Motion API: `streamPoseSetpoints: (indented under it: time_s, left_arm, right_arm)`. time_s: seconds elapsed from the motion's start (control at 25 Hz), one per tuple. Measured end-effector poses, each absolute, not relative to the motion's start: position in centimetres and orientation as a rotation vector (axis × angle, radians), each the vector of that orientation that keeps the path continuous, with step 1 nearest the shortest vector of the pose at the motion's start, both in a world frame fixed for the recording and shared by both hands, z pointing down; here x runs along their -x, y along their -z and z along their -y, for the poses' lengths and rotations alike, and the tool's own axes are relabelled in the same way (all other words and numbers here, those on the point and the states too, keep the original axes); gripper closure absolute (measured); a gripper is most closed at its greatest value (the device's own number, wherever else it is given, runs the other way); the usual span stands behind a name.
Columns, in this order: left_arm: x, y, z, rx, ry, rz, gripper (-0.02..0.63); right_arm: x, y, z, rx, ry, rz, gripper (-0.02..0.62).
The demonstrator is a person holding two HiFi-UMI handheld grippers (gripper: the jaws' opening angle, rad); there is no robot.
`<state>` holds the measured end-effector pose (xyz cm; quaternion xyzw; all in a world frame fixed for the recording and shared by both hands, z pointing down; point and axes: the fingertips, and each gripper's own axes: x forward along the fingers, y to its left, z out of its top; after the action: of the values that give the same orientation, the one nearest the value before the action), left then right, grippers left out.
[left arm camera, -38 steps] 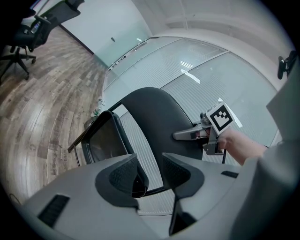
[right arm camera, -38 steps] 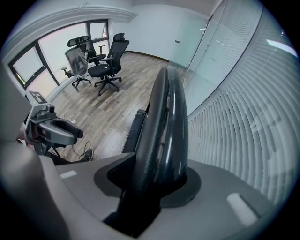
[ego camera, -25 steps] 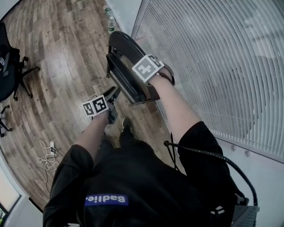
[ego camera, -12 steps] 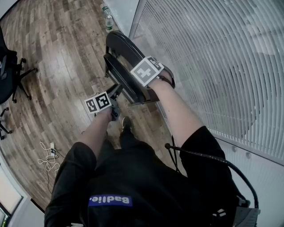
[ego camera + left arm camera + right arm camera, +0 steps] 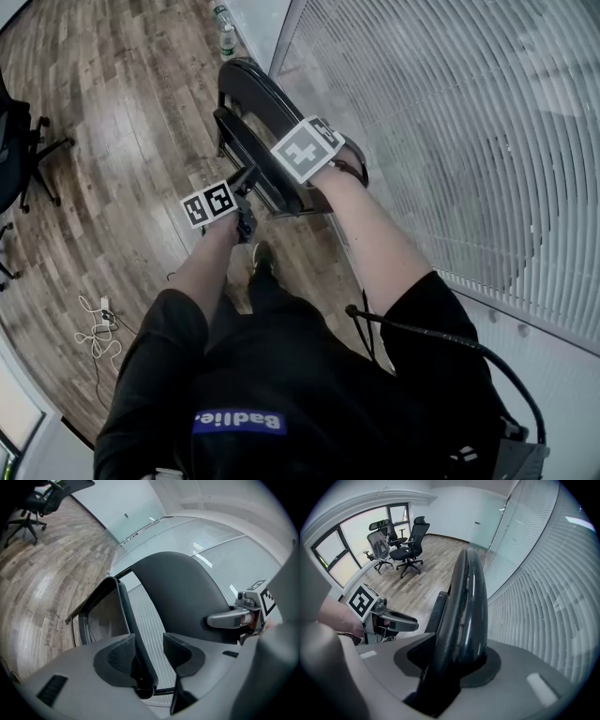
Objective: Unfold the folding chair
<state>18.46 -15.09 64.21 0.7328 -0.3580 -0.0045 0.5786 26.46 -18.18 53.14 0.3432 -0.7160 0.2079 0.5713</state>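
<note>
Wood floor (image 5: 122,112), slatted blinds (image 5: 450,141) alongside; folding chair (image 5: 251,89) stands folded beside them. Right tongs (image 5: 457,656) clamp its backrest (image 5: 468,597) top; left tongs (image 5: 149,648), just opening, loosely straddle the seat frame (image 5: 124,616). Only the head view shows a bottle (image 5: 226,41).

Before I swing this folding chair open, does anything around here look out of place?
Two small things. A loose white cable lies tangled on the wood floor at the left. A bottle sits on that floor just beyond the folding chair. Nothing looks spilled or damaged.
</note>
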Motion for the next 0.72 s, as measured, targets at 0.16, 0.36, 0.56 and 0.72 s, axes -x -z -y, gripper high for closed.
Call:
streamPoseSetpoints:
  time_s: [0.16, 0.36, 0.56, 0.72]
  left_arm:
    - [-18.5, -65.2, 15.4, -1.7, 0.002, 0.848, 0.432]
    - [-18.9, -66.7, 15.4, -1.679, -0.012, 0.86, 0.422]
    - [-19.4, -67.4, 16.1, -1.663, -0.021, 0.856, 0.419]
    - [-19.9, -68.0, 16.6, -1.653, -0.023, 0.858, 0.417]
  right_arm:
    - [-26.0, -53.0, 18.1, -0.805, -0.487, 1.682, 0.448]
    - [-25.8, -52.9, 17.7, -0.802, -0.49, 1.692, 0.448]
    - [-25.1, -52.2, 18.0, -0.797, -0.498, 1.701, 0.448]
    - [-24.9, -52.0, 17.8, -0.792, -0.502, 1.706, 0.448]
